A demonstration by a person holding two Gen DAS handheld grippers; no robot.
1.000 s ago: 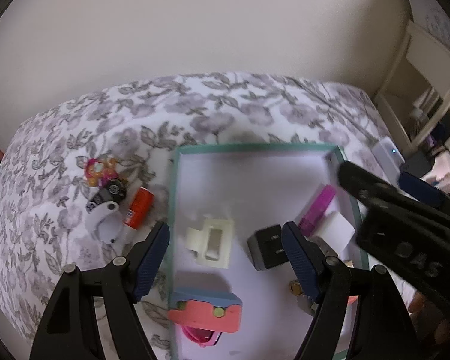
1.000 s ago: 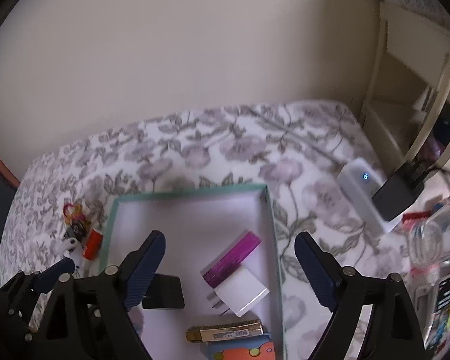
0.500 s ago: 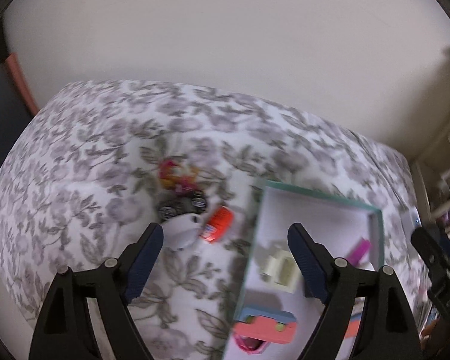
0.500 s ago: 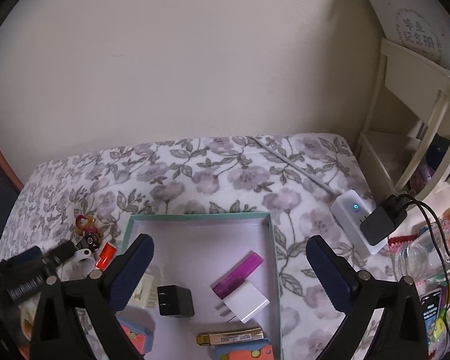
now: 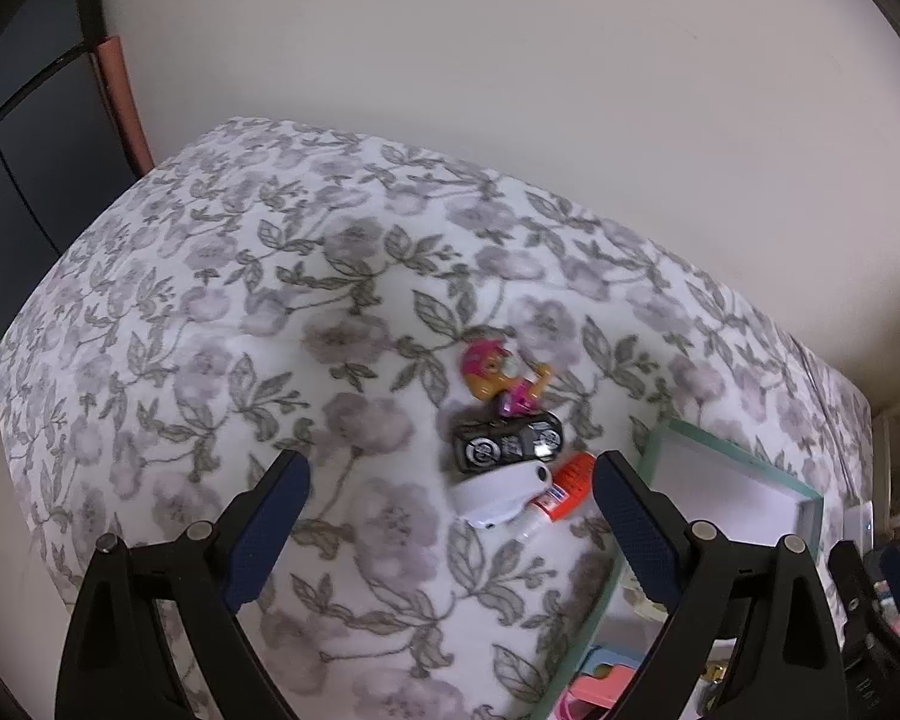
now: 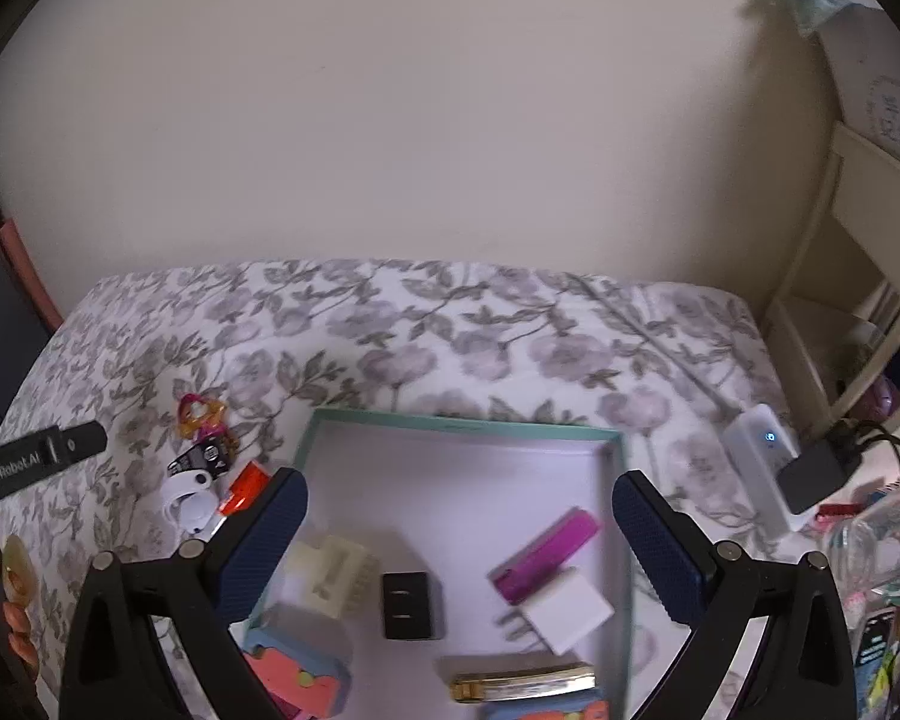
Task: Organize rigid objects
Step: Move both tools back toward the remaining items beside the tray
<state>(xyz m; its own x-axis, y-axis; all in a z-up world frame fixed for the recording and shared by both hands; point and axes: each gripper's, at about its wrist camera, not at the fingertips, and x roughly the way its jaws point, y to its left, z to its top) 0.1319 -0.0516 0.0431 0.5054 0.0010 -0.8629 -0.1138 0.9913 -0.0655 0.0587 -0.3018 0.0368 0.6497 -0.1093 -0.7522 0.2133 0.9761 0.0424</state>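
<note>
A teal-rimmed tray on the floral cloth holds a cream clip, a black plug, a magenta bar, a white charger, a gold clip and a pink-blue toy. Left of the tray lie a pink figure, a black toy car, a white tag and an orange tube. My left gripper is open and empty, just in front of this cluster. My right gripper is open and empty above the tray.
A white power strip with a black plug lies right of the tray, beside clutter and a cream shelf. A wall stands close behind. The table's left edge drops off near a dark cabinet.
My left gripper has swung left, from over the tray to in front of the loose toys. My right gripper has drawn back and up, showing more of the tray.
</note>
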